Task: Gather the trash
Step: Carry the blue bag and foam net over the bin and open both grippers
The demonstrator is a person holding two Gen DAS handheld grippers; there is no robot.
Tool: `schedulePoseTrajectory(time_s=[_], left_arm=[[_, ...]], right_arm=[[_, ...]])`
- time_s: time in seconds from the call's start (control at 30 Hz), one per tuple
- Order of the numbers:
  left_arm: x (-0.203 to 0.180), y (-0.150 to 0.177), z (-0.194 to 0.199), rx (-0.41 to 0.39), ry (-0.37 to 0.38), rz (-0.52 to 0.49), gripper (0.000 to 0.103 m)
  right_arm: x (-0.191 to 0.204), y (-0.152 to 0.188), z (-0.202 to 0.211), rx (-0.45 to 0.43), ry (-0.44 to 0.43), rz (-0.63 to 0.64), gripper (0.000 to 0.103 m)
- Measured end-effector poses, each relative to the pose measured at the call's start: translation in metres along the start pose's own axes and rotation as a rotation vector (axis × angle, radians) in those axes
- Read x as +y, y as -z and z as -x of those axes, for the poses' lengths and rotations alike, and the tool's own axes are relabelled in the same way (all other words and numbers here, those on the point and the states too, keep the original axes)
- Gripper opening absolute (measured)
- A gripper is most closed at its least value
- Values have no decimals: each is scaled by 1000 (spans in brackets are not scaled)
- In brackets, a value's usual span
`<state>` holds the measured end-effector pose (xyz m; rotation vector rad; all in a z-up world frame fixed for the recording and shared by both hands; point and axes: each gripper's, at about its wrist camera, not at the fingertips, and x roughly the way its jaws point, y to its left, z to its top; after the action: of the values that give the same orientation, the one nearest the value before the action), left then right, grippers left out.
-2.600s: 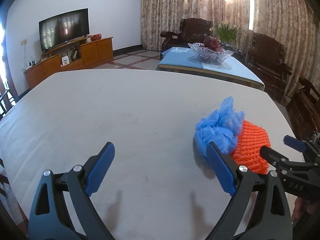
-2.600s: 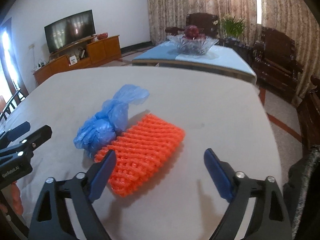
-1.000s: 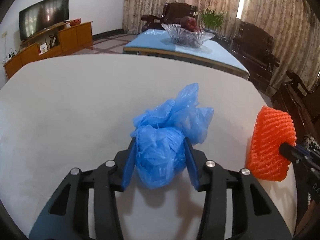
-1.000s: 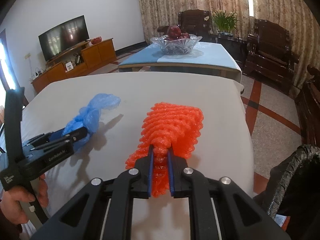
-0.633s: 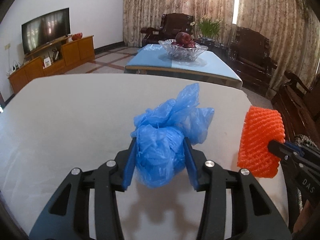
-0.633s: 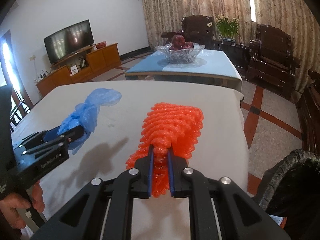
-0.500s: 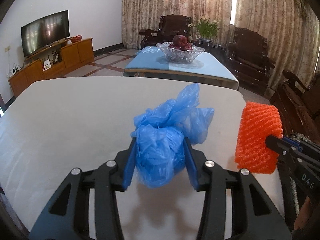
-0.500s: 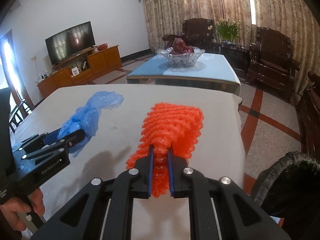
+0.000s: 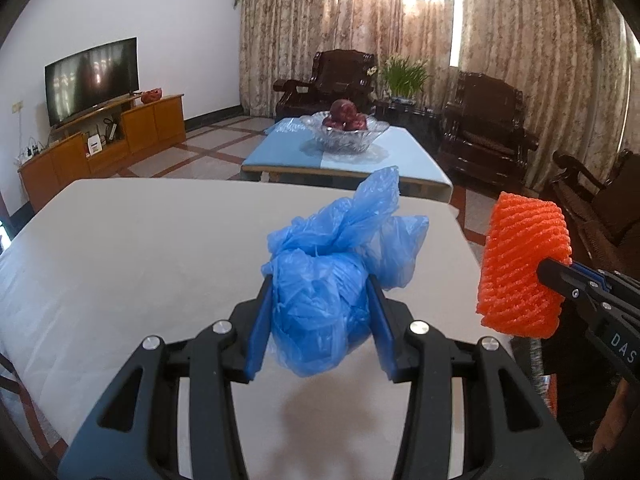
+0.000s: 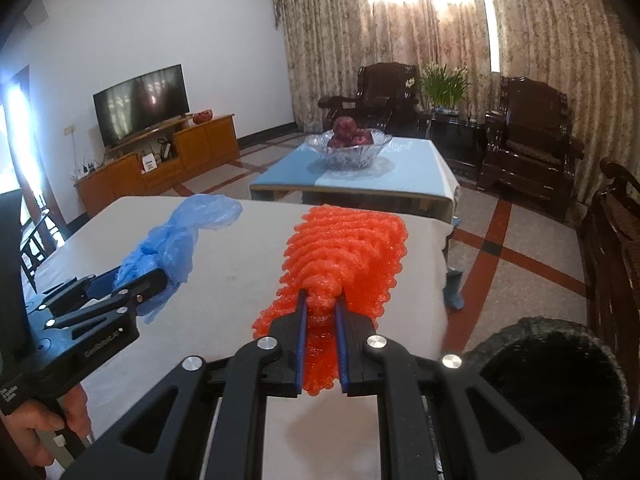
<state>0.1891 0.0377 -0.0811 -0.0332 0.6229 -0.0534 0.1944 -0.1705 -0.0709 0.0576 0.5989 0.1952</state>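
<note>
Above the table: both pieces of trash hang clear of the white table [image 9: 140, 248], each with a soft shadow on the cloth beneath it.
Step in hand: carrying the two items toward the dark bin [image 10: 560, 384], whose rough rim shows at the lower right of the right wrist view, beside the table's near corner. This is a judgement from the layout and the task.
How to do it well: the carry should stay level and unhurried, with each load brought fully over the bin mouth before any release, so neither light piece drifts onto the floor. The loose tail of the bag could catch on the rim, so a drop from directly above seems safest. One item at a time would keep the two grippers from crowding each other.
Left gripper [image 9: 320, 312]: partly closed, its blue pads pressed into either side of the blue plastic bag [image 9: 332, 276]. The bag bulges between the pads and its knotted top flares forward and up.
Right gripper [image 10: 322, 322]: nearly fully closed, pinching a narrow fold at the near edge of the orange foam net [image 10: 344, 256]. The rest of the net fans out ahead of the jaws, unsupported.
Spacing: the two loads are side by side, apart, not touching.
Hand: a hand [image 10: 36, 436] grips the left tool's handle at the lower left of the right wrist view.
</note>
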Motion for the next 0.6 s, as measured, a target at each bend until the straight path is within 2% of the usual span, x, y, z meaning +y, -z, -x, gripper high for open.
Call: schedulePoseTrajectory(time_s=[0.6], left_arm=[[-74,5,50,-59,104,-53,43]], right_arm=[[-47,14,78,-48,91,-24,12]])
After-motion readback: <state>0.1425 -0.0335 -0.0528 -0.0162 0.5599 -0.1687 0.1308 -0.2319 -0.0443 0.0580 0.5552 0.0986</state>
